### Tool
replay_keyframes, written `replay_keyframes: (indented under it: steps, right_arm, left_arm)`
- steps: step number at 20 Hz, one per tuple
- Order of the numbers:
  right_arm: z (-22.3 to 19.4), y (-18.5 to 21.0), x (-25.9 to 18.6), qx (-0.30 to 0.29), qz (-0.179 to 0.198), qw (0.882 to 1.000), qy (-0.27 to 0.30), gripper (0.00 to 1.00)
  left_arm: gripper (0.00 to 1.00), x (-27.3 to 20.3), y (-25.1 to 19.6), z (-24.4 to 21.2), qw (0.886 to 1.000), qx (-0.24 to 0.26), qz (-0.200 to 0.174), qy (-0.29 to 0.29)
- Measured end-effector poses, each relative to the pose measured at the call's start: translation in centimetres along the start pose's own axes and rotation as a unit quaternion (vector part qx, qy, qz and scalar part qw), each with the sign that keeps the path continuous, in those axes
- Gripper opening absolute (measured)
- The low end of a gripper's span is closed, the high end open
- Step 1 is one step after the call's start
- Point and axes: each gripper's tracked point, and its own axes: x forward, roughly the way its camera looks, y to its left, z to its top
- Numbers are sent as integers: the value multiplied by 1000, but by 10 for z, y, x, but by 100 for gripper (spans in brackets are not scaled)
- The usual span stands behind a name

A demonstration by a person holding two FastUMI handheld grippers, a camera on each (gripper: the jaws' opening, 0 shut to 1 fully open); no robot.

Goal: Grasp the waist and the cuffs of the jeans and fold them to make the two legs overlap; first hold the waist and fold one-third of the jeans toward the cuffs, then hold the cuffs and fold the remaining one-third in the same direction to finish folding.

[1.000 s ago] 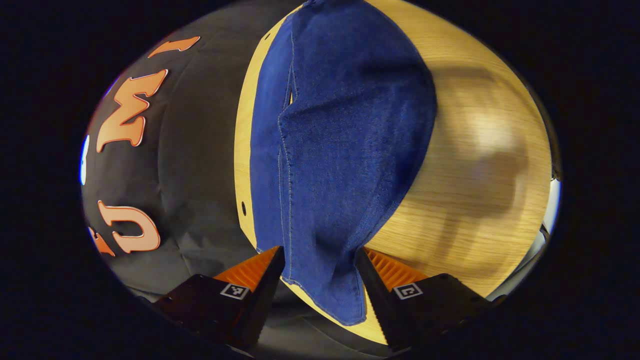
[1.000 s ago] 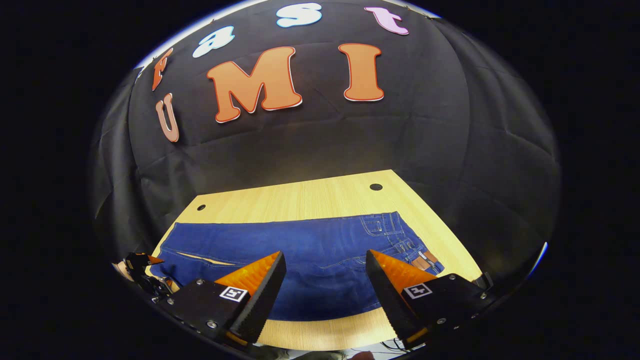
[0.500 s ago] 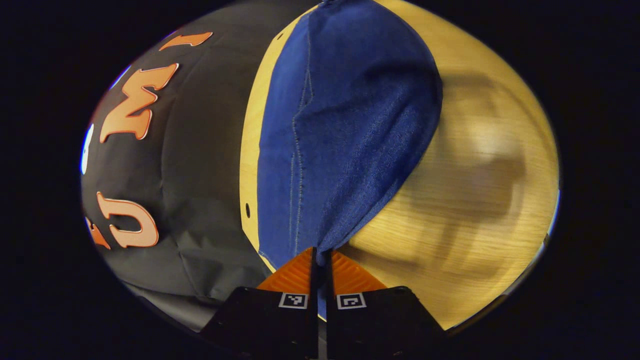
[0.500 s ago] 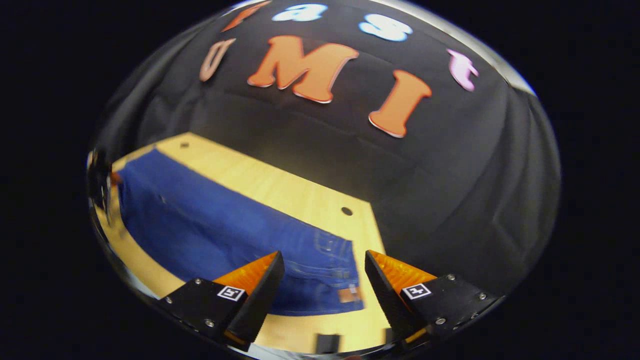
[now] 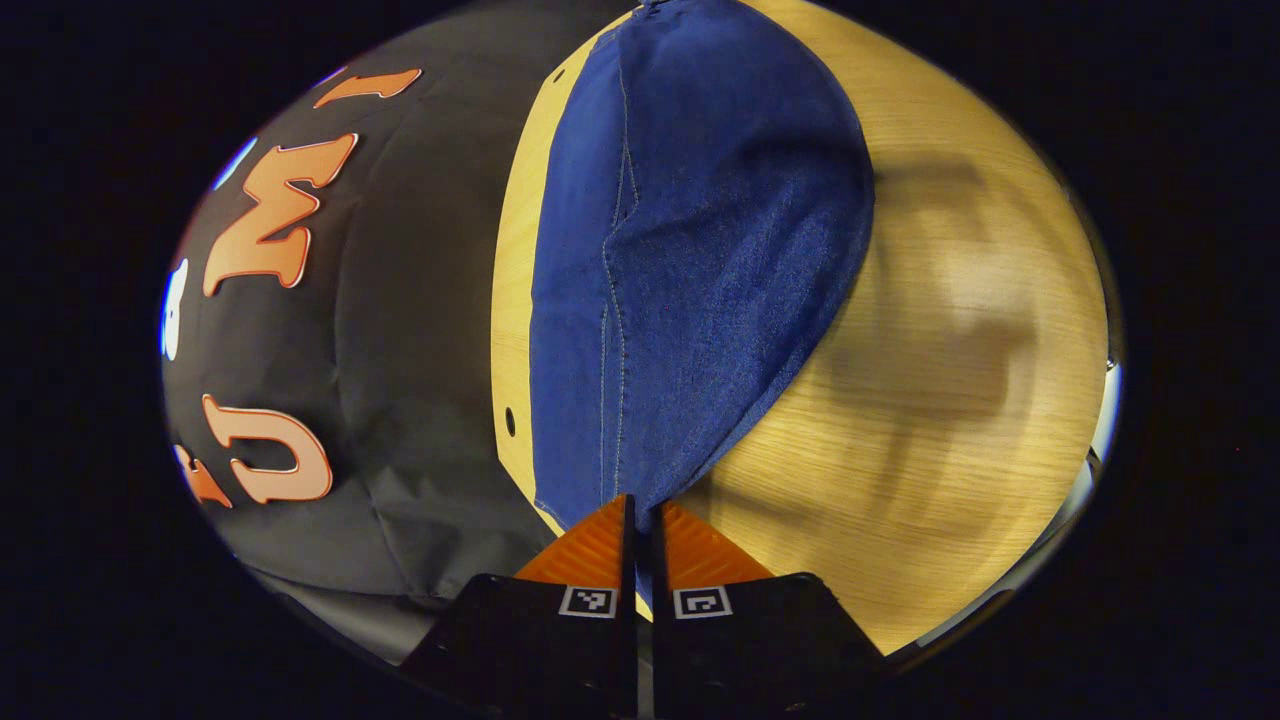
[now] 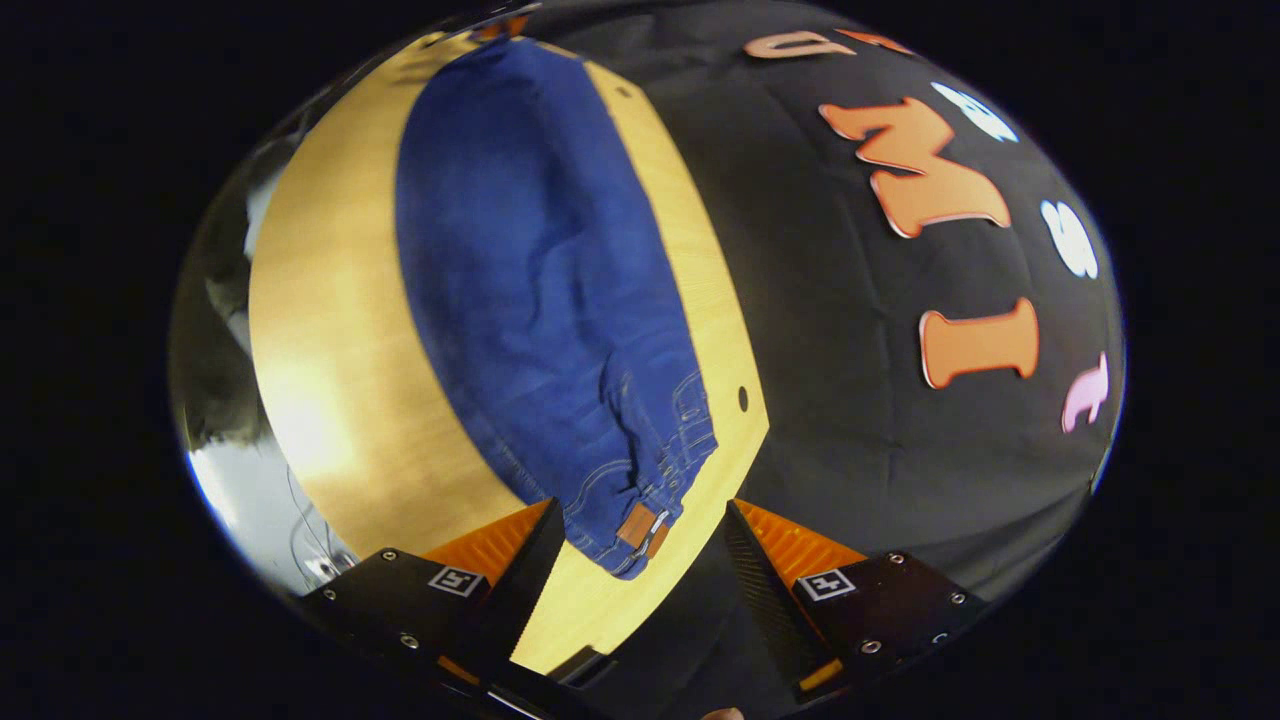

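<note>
The jeans [image 5: 700, 250] are blue denim, a matt cloth with a fine woven grain, pale stitching down the seams and softer faded creases near the waist [image 6: 640, 480], where a small tan patch [image 6: 636, 525] looks like leather. The tabletop [image 5: 950, 420] is light wood or wood-look laminate with a straight grain, smooth, with a soft sheen where the light falls. The wall [image 6: 850, 400] is black cloth, matt and lightly creased. The jaws of the right gripper [image 6: 640, 560] have ribbed inner faces and matt plastic bodies held with small metal screws.
</note>
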Motion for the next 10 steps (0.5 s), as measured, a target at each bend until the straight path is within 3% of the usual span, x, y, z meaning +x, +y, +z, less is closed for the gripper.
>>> replay_keyframes:
  steps: [4,7,10]
  right_arm:
    - [-16,18,22,-87,24,996,-6,98]
    - [-19,37,34,-118,48,992,-12,98]
    - [-21,37,47,-132,44,990,-18,96]
  left_arm:
    - [7,-2,0,1,1000,7,3,10]
    - [7,-1,2,0,1000,2,3,17]
    - [7,-1,4,1,1000,3,5,24]
